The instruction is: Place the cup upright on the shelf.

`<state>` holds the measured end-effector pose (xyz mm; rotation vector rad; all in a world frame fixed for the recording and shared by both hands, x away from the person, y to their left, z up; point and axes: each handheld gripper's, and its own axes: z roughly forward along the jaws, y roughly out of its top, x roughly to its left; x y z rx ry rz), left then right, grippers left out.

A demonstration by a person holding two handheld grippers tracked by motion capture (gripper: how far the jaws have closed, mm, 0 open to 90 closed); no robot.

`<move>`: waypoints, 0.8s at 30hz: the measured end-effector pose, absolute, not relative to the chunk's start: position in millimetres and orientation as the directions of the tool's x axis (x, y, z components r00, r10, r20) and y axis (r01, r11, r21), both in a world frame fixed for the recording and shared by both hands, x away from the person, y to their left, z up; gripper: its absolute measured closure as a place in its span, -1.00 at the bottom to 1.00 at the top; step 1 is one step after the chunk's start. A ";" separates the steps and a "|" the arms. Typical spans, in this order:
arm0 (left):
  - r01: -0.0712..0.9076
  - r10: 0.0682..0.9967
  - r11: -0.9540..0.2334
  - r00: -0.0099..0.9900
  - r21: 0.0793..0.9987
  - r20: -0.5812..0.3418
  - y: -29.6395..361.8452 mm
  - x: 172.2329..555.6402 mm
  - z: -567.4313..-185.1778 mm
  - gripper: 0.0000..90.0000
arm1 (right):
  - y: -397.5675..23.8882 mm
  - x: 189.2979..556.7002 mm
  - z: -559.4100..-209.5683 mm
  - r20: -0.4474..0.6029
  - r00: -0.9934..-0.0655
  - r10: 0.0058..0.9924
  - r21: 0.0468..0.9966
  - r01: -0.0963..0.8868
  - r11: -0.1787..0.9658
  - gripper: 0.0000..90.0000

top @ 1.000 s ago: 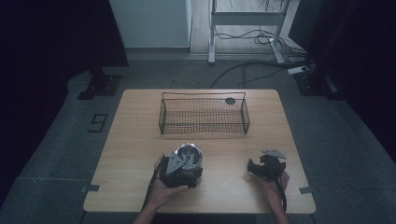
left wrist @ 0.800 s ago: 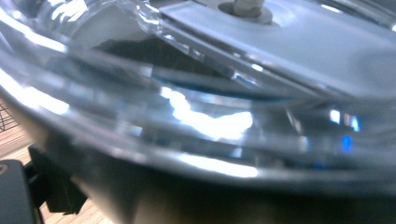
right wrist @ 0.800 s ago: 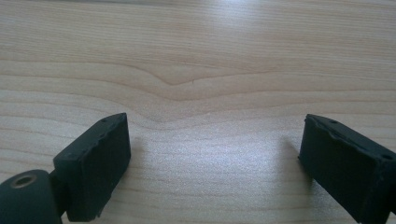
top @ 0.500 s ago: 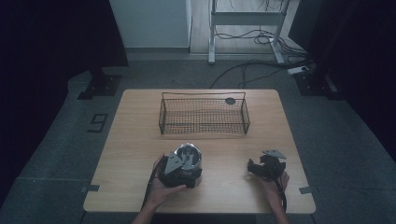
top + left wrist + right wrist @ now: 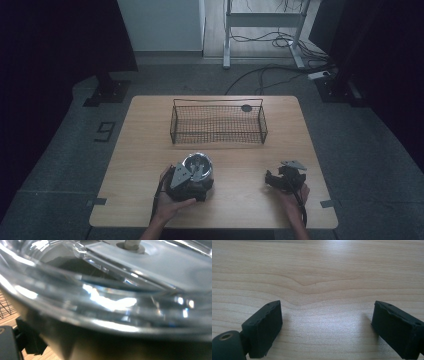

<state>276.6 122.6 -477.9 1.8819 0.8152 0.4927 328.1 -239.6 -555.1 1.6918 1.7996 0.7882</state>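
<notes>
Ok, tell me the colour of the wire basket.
Black wire mesh basket, clearest in the high view.

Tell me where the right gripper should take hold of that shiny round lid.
Grip the lid by its thin rim on the right side, coming in level: that edge is free, while the left gripper sits at its near-left. The right gripper looks open and empty.

Left gripper (image 5: 192,176): black body, grey three-cornered plate on top, black cable trailing along the forearm.
Right gripper (image 5: 285,180): black body, matching grey plate, black cable running back beside the wrist. Jaws: two black blocky rubber-like pads with worn edges; a brass-coloured screw socket beside the left one.
Forearms: bare, no sleeves.
</notes>
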 end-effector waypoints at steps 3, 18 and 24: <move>0.313 0.730 -0.286 0.684 0.906 -0.006 123.1 274.0 -472.9 -0.91 | -239.5 328.0 -555.1 0.004 -0.063 0.998 0.733 0.679 0.040 -0.78; 0.329 0.790 -0.243 0.613 0.912 -0.011 121.0 290.2 -457.0 -0.91 | -239.0 327.5 -554.9 0.008 -0.069 0.998 0.735 0.677 0.041 -0.74; 0.362 0.817 -0.229 0.576 0.903 -0.024 124.9 299.0 -454.8 -0.91 | -239.1 327.5 -554.9 0.009 -0.073 0.997 0.736 0.676 0.043 -0.73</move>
